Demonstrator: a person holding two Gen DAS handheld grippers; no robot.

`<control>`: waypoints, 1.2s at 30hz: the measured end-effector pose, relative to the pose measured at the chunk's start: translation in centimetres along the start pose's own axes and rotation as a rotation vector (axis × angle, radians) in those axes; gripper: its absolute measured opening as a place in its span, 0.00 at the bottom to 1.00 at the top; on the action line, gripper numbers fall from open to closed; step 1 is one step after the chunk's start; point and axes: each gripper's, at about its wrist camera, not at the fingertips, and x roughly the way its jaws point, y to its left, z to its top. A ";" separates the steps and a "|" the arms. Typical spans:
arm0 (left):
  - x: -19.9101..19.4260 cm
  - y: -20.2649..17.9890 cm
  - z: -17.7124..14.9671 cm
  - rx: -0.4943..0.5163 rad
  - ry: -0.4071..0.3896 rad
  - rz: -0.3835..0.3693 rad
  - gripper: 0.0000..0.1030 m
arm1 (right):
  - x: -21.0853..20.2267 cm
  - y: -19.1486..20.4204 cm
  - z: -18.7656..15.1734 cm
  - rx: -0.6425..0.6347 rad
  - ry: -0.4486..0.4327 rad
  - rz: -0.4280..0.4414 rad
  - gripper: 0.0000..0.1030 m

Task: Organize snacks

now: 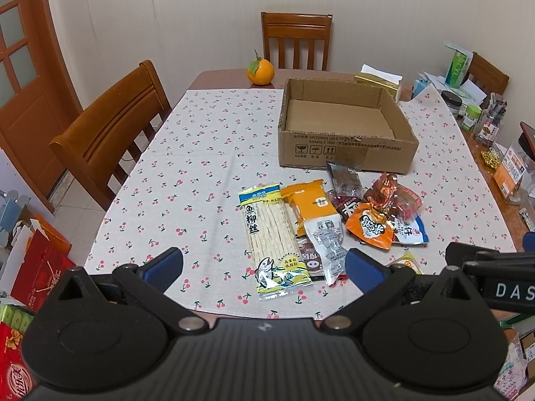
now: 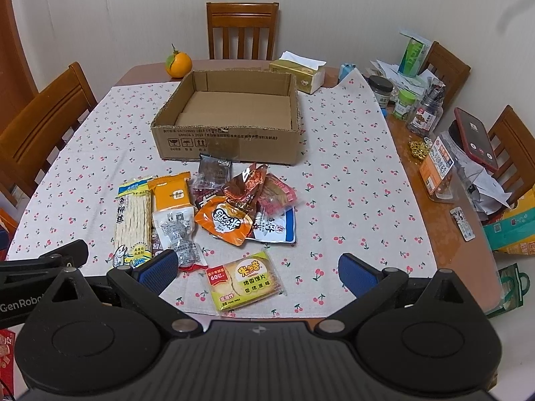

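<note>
Both hand-held grippers, left [image 1: 264,267] and right [image 2: 257,270], hang wide open and empty. Snack pile [image 2: 214,207] sits mid-frame on the counter [image 2: 351,173], just below the empty cardboard box [image 2: 230,147]. Those slick overlapping packets could slide or come up two together.

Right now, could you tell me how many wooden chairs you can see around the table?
4: one chair at the far end, one on the left side, two on the cluttered right side; others may be hidden.
</note>
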 end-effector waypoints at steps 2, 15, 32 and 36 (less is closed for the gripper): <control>0.0 0.0 0.0 -0.001 0.000 -0.001 0.99 | 0.0 0.0 0.0 -0.001 -0.002 0.001 1.00; -0.1 -0.1 0.0 0.000 -0.004 0.002 0.99 | -0.1 -0.2 -0.1 0.000 -0.009 0.008 1.00; 0.5 -0.9 -0.3 -0.011 -0.013 0.001 0.99 | 0.8 -1.2 0.1 -0.023 -0.020 0.064 1.00; 0.6 -1.4 -0.4 -0.014 -0.051 0.010 0.99 | 1.2 -1.7 0.2 -0.051 -0.032 0.087 1.00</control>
